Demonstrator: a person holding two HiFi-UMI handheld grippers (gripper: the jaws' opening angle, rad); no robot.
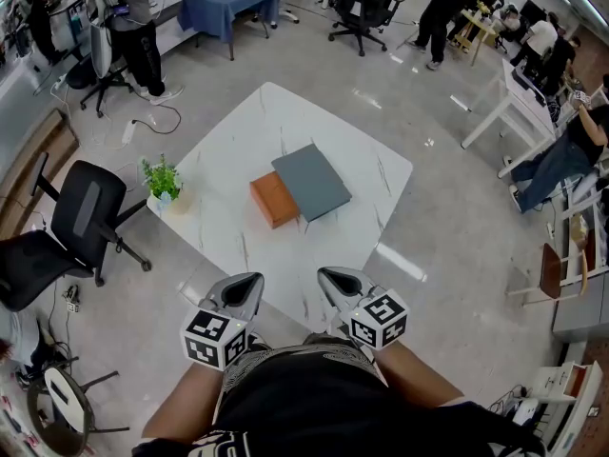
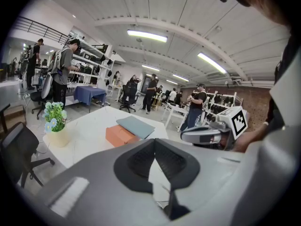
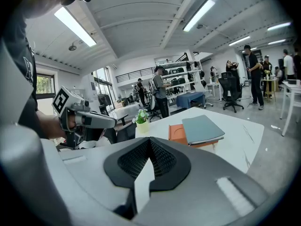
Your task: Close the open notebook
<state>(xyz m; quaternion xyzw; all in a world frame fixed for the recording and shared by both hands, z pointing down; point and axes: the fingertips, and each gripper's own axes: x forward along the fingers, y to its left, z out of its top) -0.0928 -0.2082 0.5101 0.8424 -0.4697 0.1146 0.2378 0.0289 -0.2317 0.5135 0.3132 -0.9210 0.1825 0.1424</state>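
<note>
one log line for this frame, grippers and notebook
left gripper: shut, empty | right gripper: shut, empty | both: short of table, touching nothing | grey notebook: looks closed, flat, partly on orange box

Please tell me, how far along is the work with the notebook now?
Done, it seems: the grey notebook lies flat and shut, partly on the orange box on the white table. In hand: nothing. The left tongs and right tongs are shut, empty, and held near the person's body, away from the notebook. Left: apparently nothing.
</note>
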